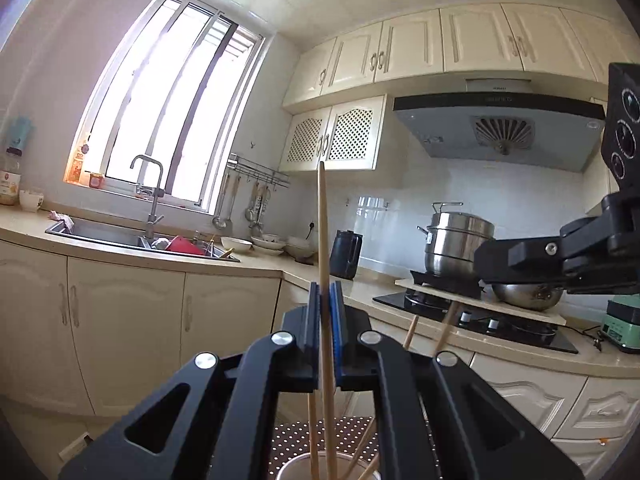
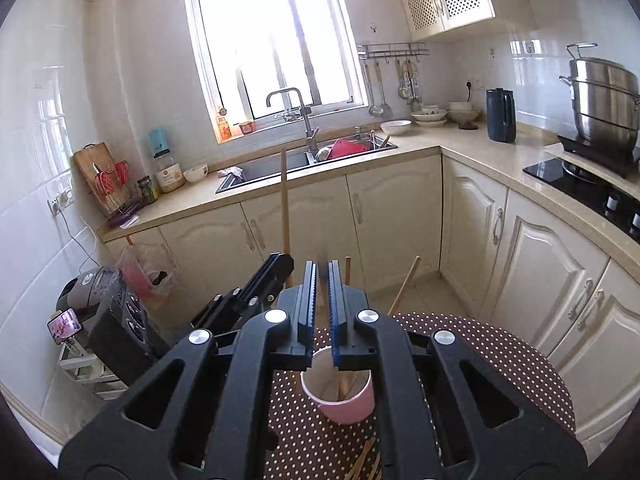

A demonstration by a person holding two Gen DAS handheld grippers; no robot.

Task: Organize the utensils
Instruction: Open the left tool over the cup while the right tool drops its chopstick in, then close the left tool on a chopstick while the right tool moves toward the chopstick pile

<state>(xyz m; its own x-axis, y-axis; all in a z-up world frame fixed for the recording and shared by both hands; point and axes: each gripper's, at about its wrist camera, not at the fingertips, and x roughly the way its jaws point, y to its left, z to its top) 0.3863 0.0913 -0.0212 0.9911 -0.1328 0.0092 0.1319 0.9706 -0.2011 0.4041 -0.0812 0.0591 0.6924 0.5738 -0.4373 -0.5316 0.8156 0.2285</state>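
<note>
The left gripper (image 1: 325, 304) is clamped on a single wooden chopstick (image 1: 322, 216) that stands upright, its long axis near vertical and its lower end reaching down toward the pink cup (image 2: 340, 394) directly below on the polka-dot desk (image 2: 480, 344). The right gripper (image 2: 323, 292) is closed and empty, hovering just above that cup, beside more loose chopsticks (image 2: 362, 462).
</note>
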